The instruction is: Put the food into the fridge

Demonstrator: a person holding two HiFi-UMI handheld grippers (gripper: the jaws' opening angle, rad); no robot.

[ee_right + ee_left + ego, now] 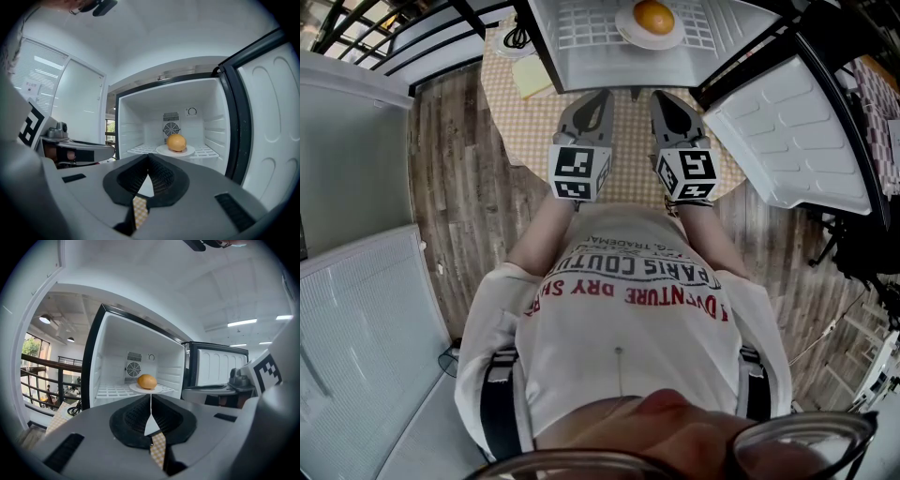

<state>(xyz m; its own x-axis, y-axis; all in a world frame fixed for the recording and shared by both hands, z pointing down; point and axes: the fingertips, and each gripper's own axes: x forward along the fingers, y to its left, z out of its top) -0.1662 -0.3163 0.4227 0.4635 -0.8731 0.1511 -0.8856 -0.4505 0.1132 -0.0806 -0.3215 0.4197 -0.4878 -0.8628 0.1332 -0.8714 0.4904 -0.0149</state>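
Centre frame, both forearms reach ahead side by side; the left gripper [600,97] and right gripper [660,97] have jaws pressed together, empty. At top, the orange [653,16] sits on a plate [626,34] inside the open fridge [581,56]

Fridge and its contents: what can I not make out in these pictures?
- Fridge below its shelf: hidden by the left hand-held gripper and right hand-held gripper in their views; cut off by the head view's top edge.
- Dial setting: too small.
- Round orange food on the plate: kind unclear, too small.
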